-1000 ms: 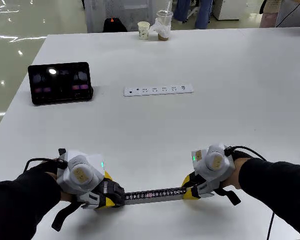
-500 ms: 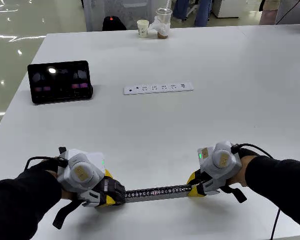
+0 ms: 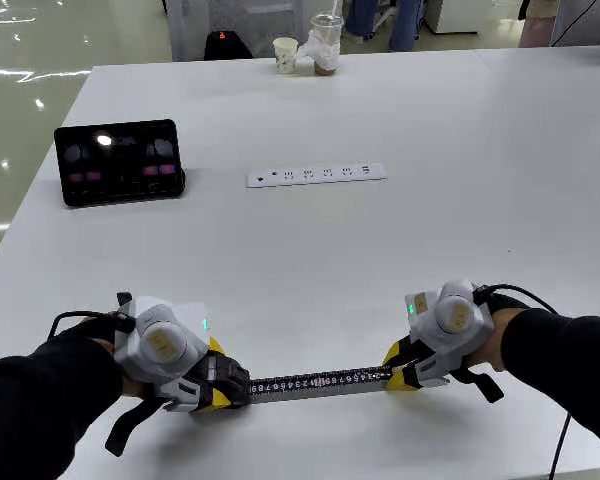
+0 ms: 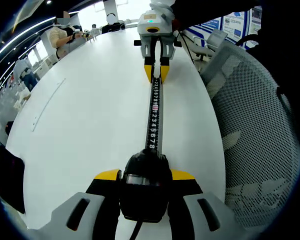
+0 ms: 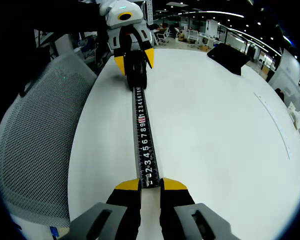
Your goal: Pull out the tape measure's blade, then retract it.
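Note:
The black tape measure case [image 3: 230, 381] [image 4: 145, 180] rests near the table's front edge, and my left gripper [image 3: 217, 385] [image 4: 145, 176] is shut on it. From the case a dark blade [image 3: 320, 381] [image 4: 154, 107] [image 5: 142, 137] with white numbers runs right, low over the tabletop. My right gripper [image 3: 392, 376] [image 5: 150, 186] is shut on the blade's tip, its yellow-tipped fingers [image 5: 127, 186] pinching the end. Each gripper appears in the other's view: the right gripper [image 4: 155, 75] at the blade's far end, the left gripper [image 5: 134, 57] around the case [image 5: 136, 72].
A black tablet [image 3: 119, 163] stands at the left of the white table [image 3: 400, 110]. A white power strip [image 3: 316, 175] lies mid-table, and two cups [image 3: 310, 50] sit at the far edge. A grey mesh chair [image 4: 255, 125] [image 5: 32, 135] is beside the near edge.
My right gripper has moved to the right with the blade's tip, and more of the blade is out. The left gripper and case have stayed in place.

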